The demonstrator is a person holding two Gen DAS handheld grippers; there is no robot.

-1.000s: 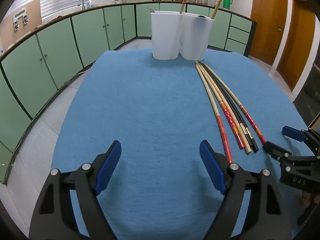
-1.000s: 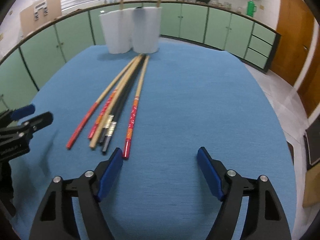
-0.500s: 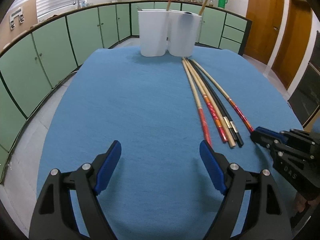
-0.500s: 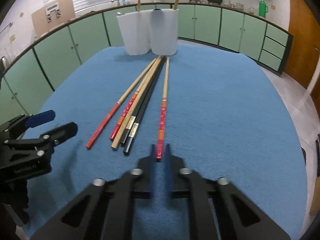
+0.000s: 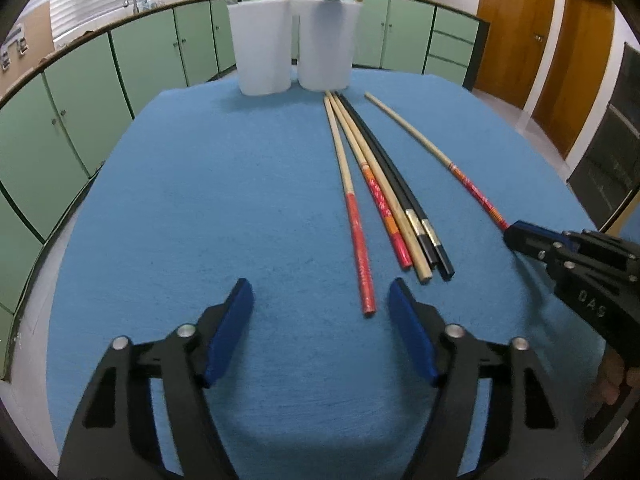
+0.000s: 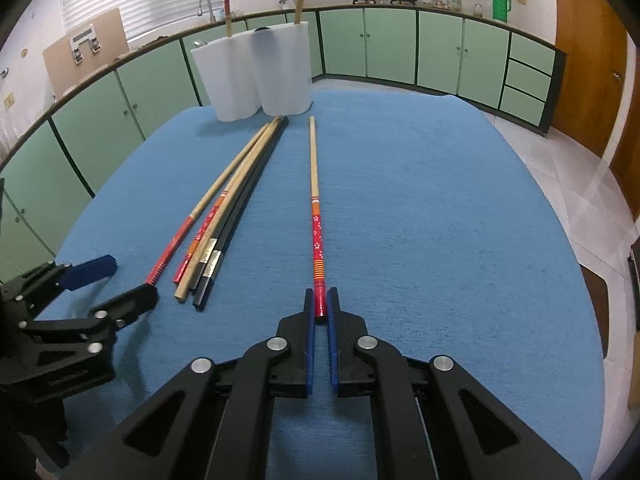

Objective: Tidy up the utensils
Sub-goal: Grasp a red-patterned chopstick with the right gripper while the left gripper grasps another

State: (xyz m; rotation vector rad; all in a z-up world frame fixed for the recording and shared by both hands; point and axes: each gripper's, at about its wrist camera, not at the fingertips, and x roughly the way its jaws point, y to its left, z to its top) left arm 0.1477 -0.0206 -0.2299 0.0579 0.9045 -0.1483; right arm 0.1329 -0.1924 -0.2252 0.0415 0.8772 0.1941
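Note:
My right gripper is shut on the red end of a flowered red chopstick, which lies apart from the others, pointing at the cups. In the left wrist view the right gripper grips that stick at the far right. My left gripper is closing; the tip of a red-ended wooden chopstick lies between its fingers, close to the right one and untouched. Beside it lie several more chopsticks, red, plain and black. Two white cups stand at the table's far edge, a chopstick upright in each.
A blue cloth covers the table. Green kitchen cabinets curve round behind it, with wooden doors at the right. The left gripper shows at the lower left of the right wrist view, next to the bundle.
The right gripper went from open to shut on the flowered chopstick and drew it away from the bundle. The left gripper moved up to the red-ended chopstick and its jaws narrowed.

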